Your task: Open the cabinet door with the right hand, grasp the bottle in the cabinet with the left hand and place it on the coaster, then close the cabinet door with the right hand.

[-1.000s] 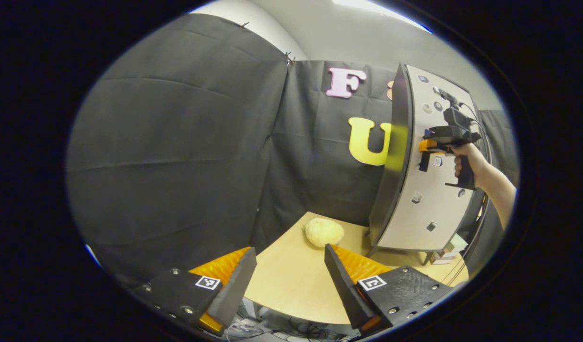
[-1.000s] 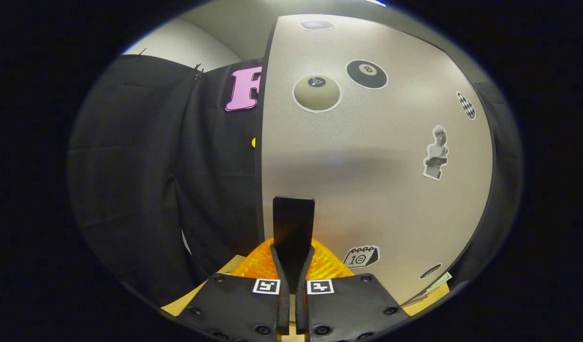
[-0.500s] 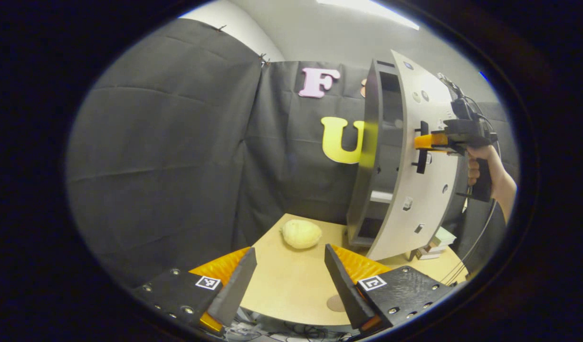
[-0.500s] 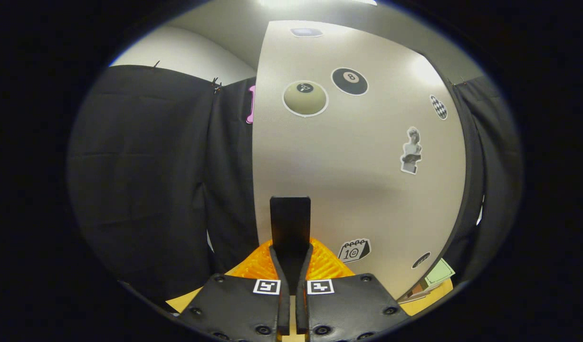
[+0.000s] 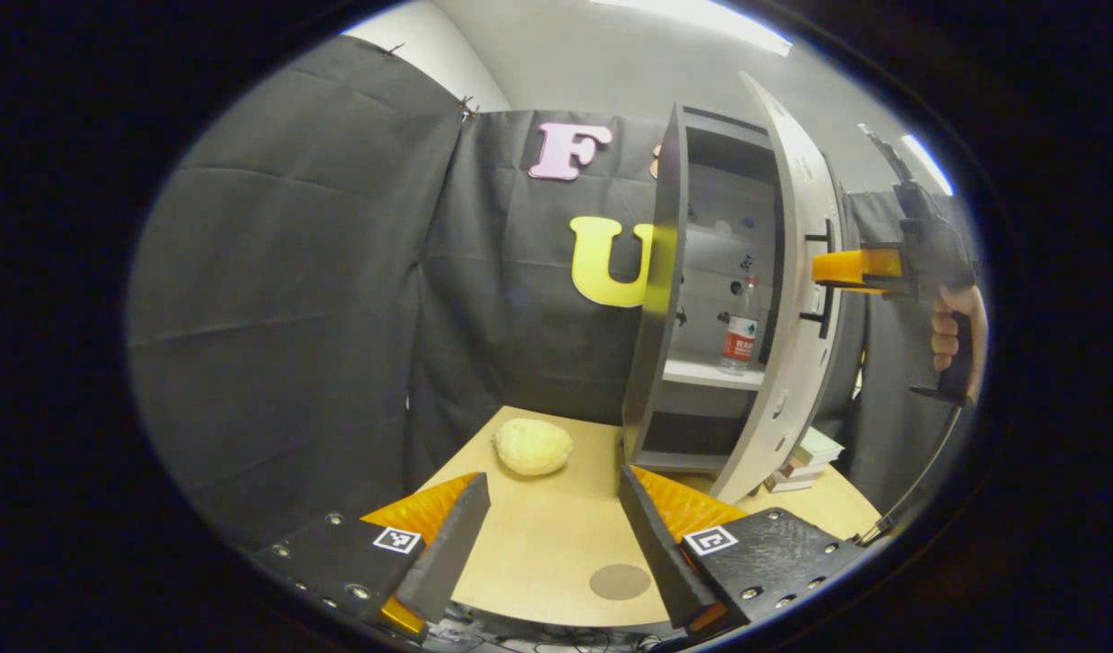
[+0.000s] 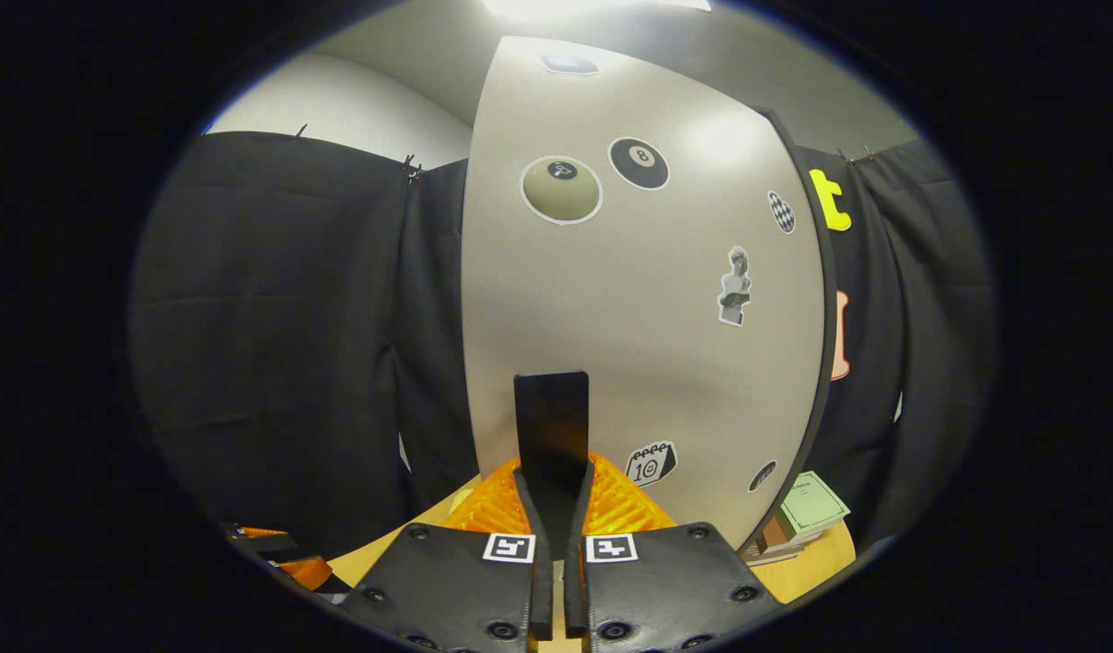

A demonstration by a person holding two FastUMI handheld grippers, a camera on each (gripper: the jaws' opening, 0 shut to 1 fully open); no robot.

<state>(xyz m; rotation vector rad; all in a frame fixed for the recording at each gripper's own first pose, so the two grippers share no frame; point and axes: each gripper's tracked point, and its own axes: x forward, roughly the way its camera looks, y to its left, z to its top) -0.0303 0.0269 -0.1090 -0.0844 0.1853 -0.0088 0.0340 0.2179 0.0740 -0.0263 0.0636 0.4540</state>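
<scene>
The grey cabinet (image 5: 651,299) stands on the table with its door (image 5: 796,299) swung partly open. On its middle shelf stands a clear bottle (image 5: 740,326) with a red label. My right gripper (image 5: 830,269), held by a hand (image 5: 951,331), is shut on the door's black handle (image 5: 824,281). In the right gripper view the handle (image 6: 551,422) stands upright between my right gripper (image 6: 552,494), in front of the sticker-covered door (image 6: 647,317). My left gripper (image 5: 551,535) hangs open low over the table, with the round brown coaster (image 5: 619,581) just beneath it.
A pale yellow lumpy fruit (image 5: 532,446) lies on the wooden table (image 5: 538,526) left of the cabinet. A stack of books (image 5: 805,451) sits behind the door, books (image 6: 805,517) at its lower right. My left gripper (image 6: 284,558) peeks in low left.
The right gripper has pulled the door further open, uncovering the shelf and the bottle. The left gripper view has shifted, bringing the coaster into sight.
</scene>
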